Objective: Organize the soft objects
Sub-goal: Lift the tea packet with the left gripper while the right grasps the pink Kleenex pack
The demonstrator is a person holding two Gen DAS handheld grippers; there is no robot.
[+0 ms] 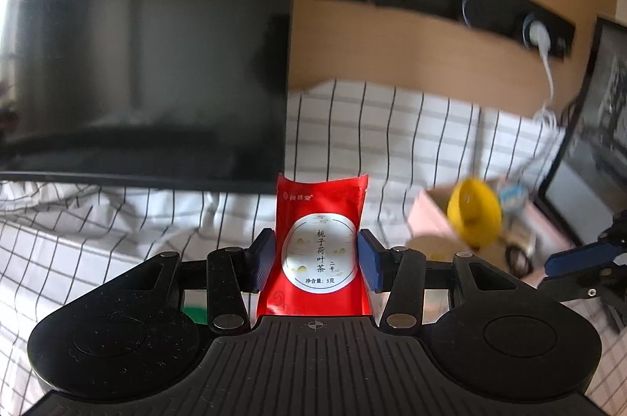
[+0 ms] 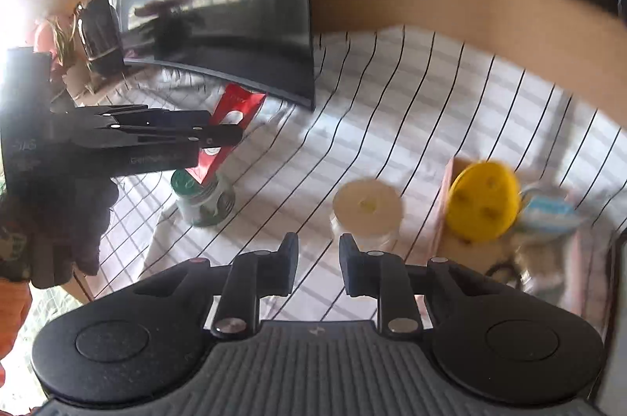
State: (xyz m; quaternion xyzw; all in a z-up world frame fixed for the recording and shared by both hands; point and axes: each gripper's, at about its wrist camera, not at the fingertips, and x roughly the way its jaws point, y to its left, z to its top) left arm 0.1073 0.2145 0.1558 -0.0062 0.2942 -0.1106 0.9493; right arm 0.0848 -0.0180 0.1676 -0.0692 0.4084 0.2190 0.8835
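Red foil fills the centre of the left wrist view: we see the tea sachet [image 1: 319, 243] standing upright between the blue pads of the left gripper [image 1: 318, 259], whose fingers press against both of its sides. Behind it the checked cloth [image 1: 392, 129] covers the surface, and a dark monitor [image 1: 145, 43] takes up the upper left of the frame. At the right, a blurred yellow round object [image 1: 475, 216] sits at a pink box [image 1: 427, 220], and part of the other gripper's blue finger shows at the right edge.

In the right wrist view, we see the right gripper [image 2: 316, 265] at the bottom centre, its fingers apart with nothing between them. At the left of the frame the left gripper [image 2: 219, 135] holds the red sachet [image 2: 235, 114] just above a green-lidded jar [image 2: 200, 198]. A pale-lidded jar [image 2: 366, 210] stands on the cloth [image 2: 392, 94] just beyond the open fingers, and the yellow object [image 2: 484, 206] lies to its right at the box [image 2: 446, 204].
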